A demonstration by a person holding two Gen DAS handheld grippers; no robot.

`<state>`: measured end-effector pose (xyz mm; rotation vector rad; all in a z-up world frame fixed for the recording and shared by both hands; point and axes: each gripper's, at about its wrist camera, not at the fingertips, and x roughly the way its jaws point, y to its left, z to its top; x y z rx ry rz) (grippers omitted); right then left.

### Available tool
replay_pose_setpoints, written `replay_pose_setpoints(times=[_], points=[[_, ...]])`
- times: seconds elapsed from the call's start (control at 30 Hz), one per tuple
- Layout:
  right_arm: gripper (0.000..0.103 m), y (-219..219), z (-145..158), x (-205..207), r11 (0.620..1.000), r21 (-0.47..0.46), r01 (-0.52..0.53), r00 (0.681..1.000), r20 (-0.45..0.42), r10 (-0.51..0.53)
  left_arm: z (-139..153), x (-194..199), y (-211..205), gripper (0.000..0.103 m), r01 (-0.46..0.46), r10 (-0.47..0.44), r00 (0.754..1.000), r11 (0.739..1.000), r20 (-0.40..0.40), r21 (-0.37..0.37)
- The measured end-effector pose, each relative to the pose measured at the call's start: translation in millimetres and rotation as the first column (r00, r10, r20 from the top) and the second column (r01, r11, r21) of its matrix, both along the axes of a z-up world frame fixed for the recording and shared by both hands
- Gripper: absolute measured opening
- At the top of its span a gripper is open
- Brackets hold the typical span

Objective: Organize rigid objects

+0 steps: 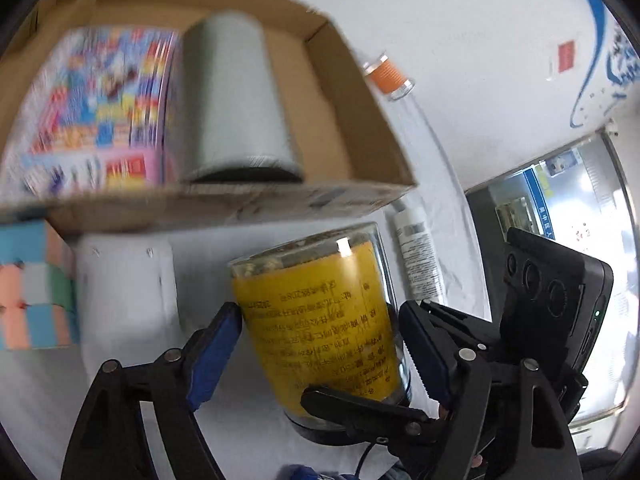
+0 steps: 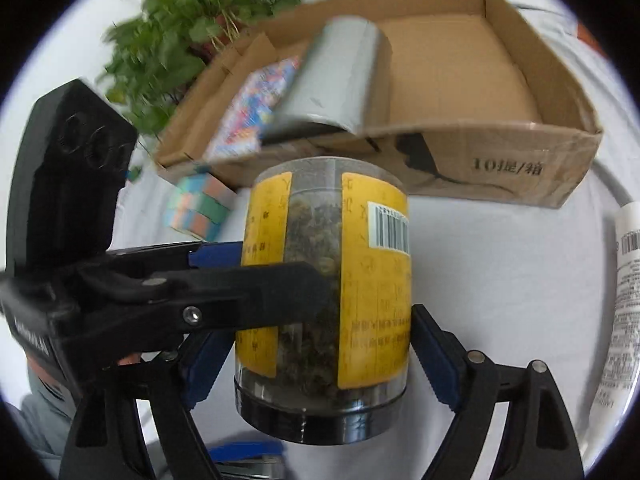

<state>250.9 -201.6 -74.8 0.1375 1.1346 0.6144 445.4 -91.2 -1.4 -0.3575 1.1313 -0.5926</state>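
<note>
Two grippers are around 1 jar. The L gripper (image 1: 316, 312) has the jar (image 1: 316, 276) right btw its 2 blue pads (image 1: 216, 352). The pads sit on the jar's left & right sides, and it looks clamped on the jar. The jar is see-through w/ a big yellow label and brown-green bits inside. Its black lid (image 2: 316, 416) is at the near end, close to the cameras, and its other end points far, to the box.

The R gripper (image 2: 320, 320) comes in from the right side. The same jar sits btw its fingers too, low down by the lid. One of its black fingers crosses the near side of the jar in the L view. Its pads are just beside the jar's walls, but I can't tell if they press or not. In the R view a finger of the L gripper lies across the front of the jar and hides part of it. Can't tell if the jar touches the table.

The table (image 2: 500, 280) has a white cloth on it. Far from the jar is a brown cardboard box (image 2: 500, 168). Inside the box, on the left, lies a bright picture book (image 1: 96, 108), and a grey roll (image 1: 236, 96) lies just beside it. The right part of the box shows bare cardboard.

Near the box's left corner is a cube (image 2: 200, 208) w/ pale colour squares. Right of the jar lies a white tube (image 1: 420, 256). Farther off, right of the box, lies a small bottle w/ an orange label (image 1: 388, 74). A green plant (image 2: 192, 20) stands far left, behind the box.
</note>
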Motion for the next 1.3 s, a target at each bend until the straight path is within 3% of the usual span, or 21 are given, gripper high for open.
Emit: replay_pose_setpoints(times=[0.2,0.3,0.37,0.5,0.53,0.57,0.6,0.67,0.77,0.83,0.9,0.97,1.03,1.1,1.2,1.23,1.3], points=[[0.085,-4,91,8,0.998,0.049,0.043,0.977,0.209,-0.052,107,44,-34,0.077,0.029,-0.041,0.971,0.998,0.235,0.053],[0.085,-8,127,41,0.995,0.07,0.071,0.959,0.268,-0.087,128,94,-41,0.077,0.046,-0.055,0.973,0.998,0.222,0.049],[0.085,-8,134,66,0.995,0.058,0.081,0.957,0.274,-0.094,118,131,-37,0.076,0.044,-0.052,0.983,0.998,0.174,0.048],[0.085,-11,94,106,0.993,0.031,0.116,0.98,0.16,-0.119,63,172,-37,0.073,0.036,-0.037,0.999,0.997,0.009,0.073],[0.085,-15,77,108,0.992,0.004,0.125,0.984,0.127,-0.125,47,179,-36,0.066,0.027,-0.024,0.999,0.997,-0.034,0.07],[0.085,-17,64,112,0.99,-0.027,0.135,0.986,0.103,-0.132,37,185,-37,0.048,0.037,-0.034,0.998,0.997,-0.054,0.061],[0.085,-17,51,116,0.984,-0.072,0.161,0.984,0.094,-0.154,34,186,-40,0.04,0.042,-0.038,0.999,0.994,-0.037,0.104],[0.085,-18,29,122,0.969,-0.135,0.205,0.978,0.052,-0.2,35,187,-47,0.038,0.04,-0.038,0.999,0.984,-0.012,0.174],[0.086,-19,29,120,0.969,-0.117,0.217,0.976,0.032,-0.214,41,171,-48,0.038,0.041,-0.049,0.998,0.976,0.03,0.216],[0.086,-26,47,103,0.972,-0.109,0.206,0.977,0.074,-0.199,54,151,-44,0.038,0.025,-0.054,0.993,0.968,0.109,0.252],[0.086,-46,65,81,0.98,-0.069,0.184,0.977,0.125,-0.175,69,121,-34,0.049,0.019,-0.067,0.979,0.971,0.194,0.238],[0.086,-70,78,58,0.986,-0.034,0.164,0.972,0.177,-0.155,78,86,-20,0.077,-0.003,-0.063,0.957,0.974,0.282,0.228],[0.086,-109,82,26,0.968,-0.07,0.24,0.941,0.263,-0.214,82,48,-11,0.086,-0.025,-0.06,0.932,0.973,0.357,0.229],[0.086,-145,69,10,0.922,-0.151,0.356,0.906,0.296,-0.302,79,20,-3,0.087,-0.027,-0.069,0.919,0.971,0.388,0.237],[0.07,-188,28,11,0.872,-0.195,0.45,0.89,0.184,-0.418,59,-15,0,0.087,-0.039,-0.084,0.903,0.96,0.421,0.277],[0.056,-192,15,13,0.871,-0.204,0.448,0.893,0.155,-0.423,50,-25,5,0.087,-0.037,-0.088,0.899,0.961,0.43,0.275],[0.045,-187,-12,18,0.895,-0.205,0.397,0.918,0.078,-0.389,45,-39,8,0.087,-0.018,-0.093,0.907,0.966,0.41,0.259]])
